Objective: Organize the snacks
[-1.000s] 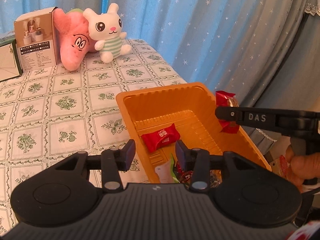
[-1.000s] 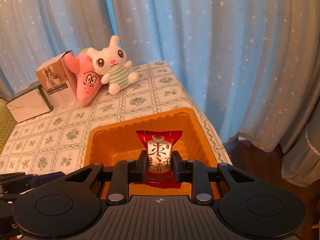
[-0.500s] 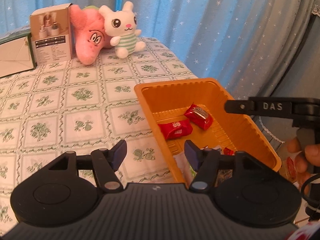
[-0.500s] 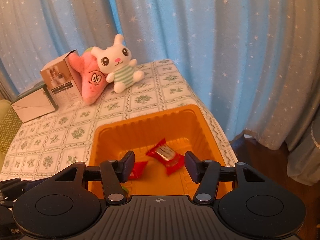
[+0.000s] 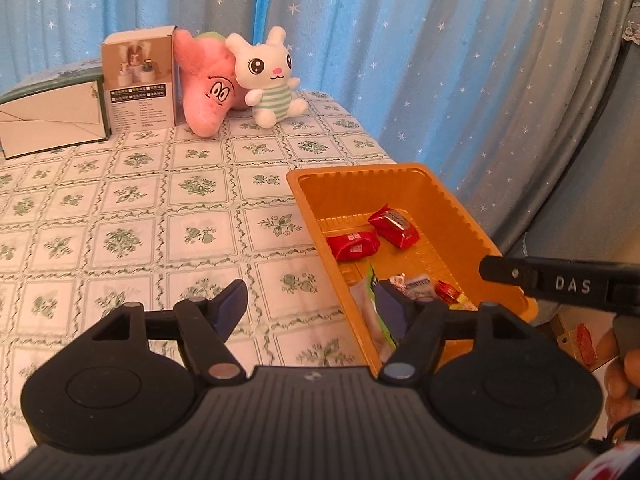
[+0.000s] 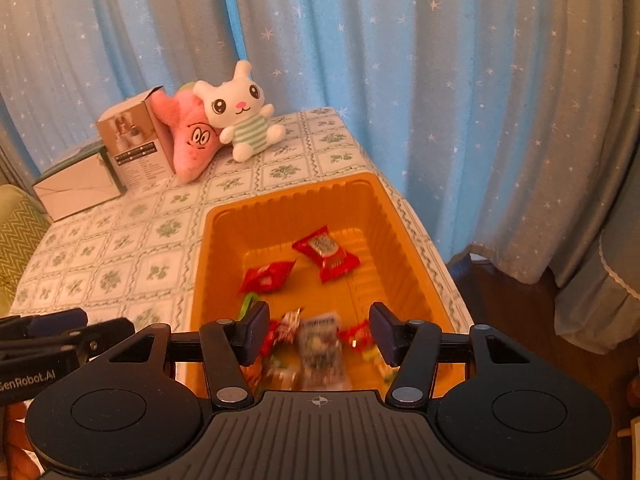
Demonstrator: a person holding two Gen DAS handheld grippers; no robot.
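An orange plastic tray (image 5: pixel 456 216) (image 6: pixel 384 216) sits at the table's right edge. In it lie a red wrapped date candy (image 5: pixel 394 227) (image 6: pixel 326 253), a second red packet (image 5: pixel 353 247) (image 6: pixel 266 276), and several mixed snacks at the near end (image 6: pixel 316 340). My left gripper (image 5: pixel 314 310) is open and empty, straddling the tray's left wall above the near end. My right gripper (image 6: pixel 318 330) is open and empty above the tray's near end. Its side also shows at the right of the left wrist view (image 5: pixel 560 284).
A flower-patterned tablecloth (image 5: pixel 132 216) covers the table. At the back stand a white rabbit plush (image 5: pixel 268 76) (image 6: pixel 240 110), a pink plush (image 5: pixel 208 88), a product box (image 5: pixel 140 80) and a low white box (image 5: pixel 52 120). Blue star curtains hang behind; the floor drops off right of the tray.
My right gripper opened and dropped the red date candy into the tray, then drew back. My left gripper pulled back and swung left, and opened a little wider.
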